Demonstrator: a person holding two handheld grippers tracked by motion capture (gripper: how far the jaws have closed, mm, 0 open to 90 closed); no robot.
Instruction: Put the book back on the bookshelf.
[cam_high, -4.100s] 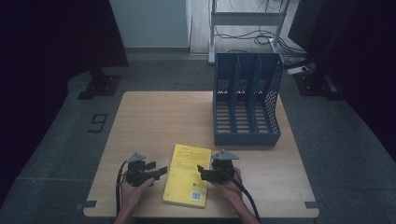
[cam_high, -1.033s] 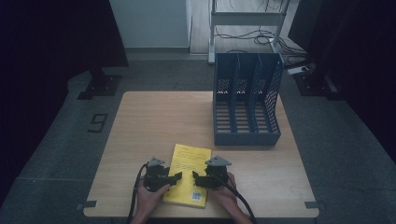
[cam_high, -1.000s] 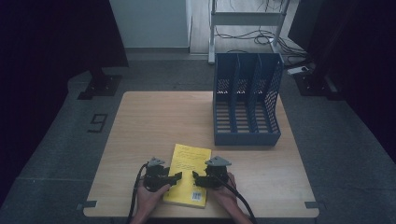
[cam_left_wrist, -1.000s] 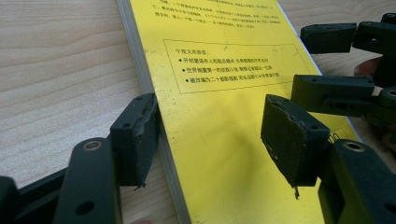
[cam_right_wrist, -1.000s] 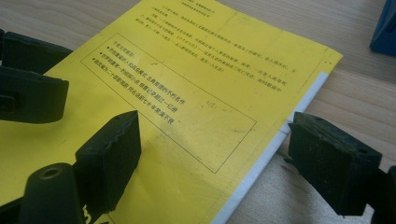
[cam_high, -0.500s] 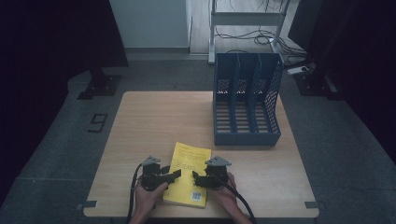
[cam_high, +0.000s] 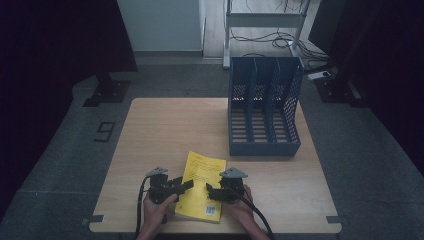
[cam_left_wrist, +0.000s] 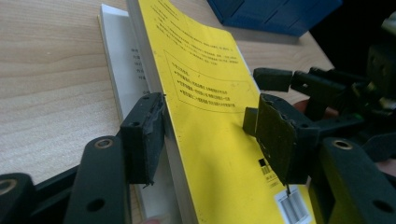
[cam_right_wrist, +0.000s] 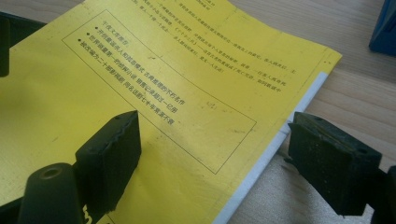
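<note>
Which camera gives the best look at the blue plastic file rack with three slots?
The high view: the blue plastic file rack stands whole on the light wooden table, three slots visible. The left gripper view catches its base; the right gripper view only a blue corner.

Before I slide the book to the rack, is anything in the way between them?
No. In the high view, only bare table lies between the book and the rack.

A lab or studio set up for recording: dark curtains (cam_high: 65, 40) hang around one lone wooden table (cam_high: 165, 130), cables (cam_high: 272, 40) trail under a metal rack (cam_high: 265, 20), grey carpet (cam_high: 60, 165) carries a taped numeral (cam_high: 105, 132)
</note>
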